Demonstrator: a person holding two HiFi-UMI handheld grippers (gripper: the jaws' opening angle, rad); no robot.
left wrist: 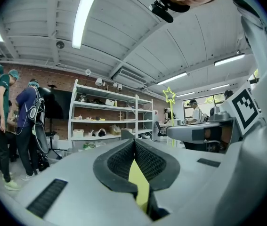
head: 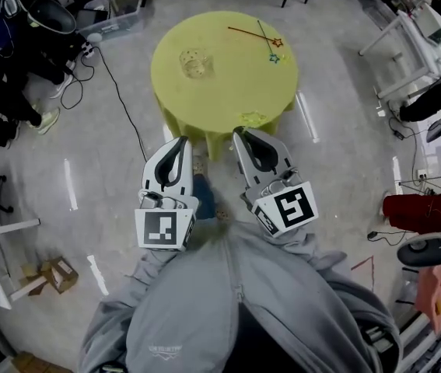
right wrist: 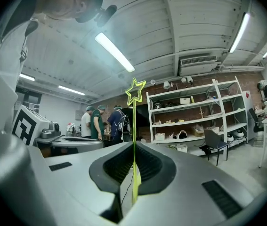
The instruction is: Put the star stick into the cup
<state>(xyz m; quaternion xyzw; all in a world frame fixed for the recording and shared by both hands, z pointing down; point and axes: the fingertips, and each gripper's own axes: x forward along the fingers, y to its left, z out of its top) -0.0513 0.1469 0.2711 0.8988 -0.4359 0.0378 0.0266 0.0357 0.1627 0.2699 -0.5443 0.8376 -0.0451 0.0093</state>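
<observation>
Fingers point(right wrist: 157, 169) of both grippers were clenched, low-centre in the head view and short of the round yellow table point(head: 228, 92) with its stickless clear cup point(head: 195, 63): left gripper point(head: 180, 141) bare, right gripper point(head: 242, 134) pinching the yellow-green star stick point(right wrist: 133, 126) upright, so carrying and insertion remained.

Table point(head: 220, 99): round, covered in yellow cloth, standing on the grey floor point(head: 111, 169).
Cup point(head: 195, 62): clear, upright, left of centre.
Red-star stick point(head: 247, 33): lying flat, far right.
Green-star stick point(head: 269, 49): crosses it, star heads near each other.
</observation>
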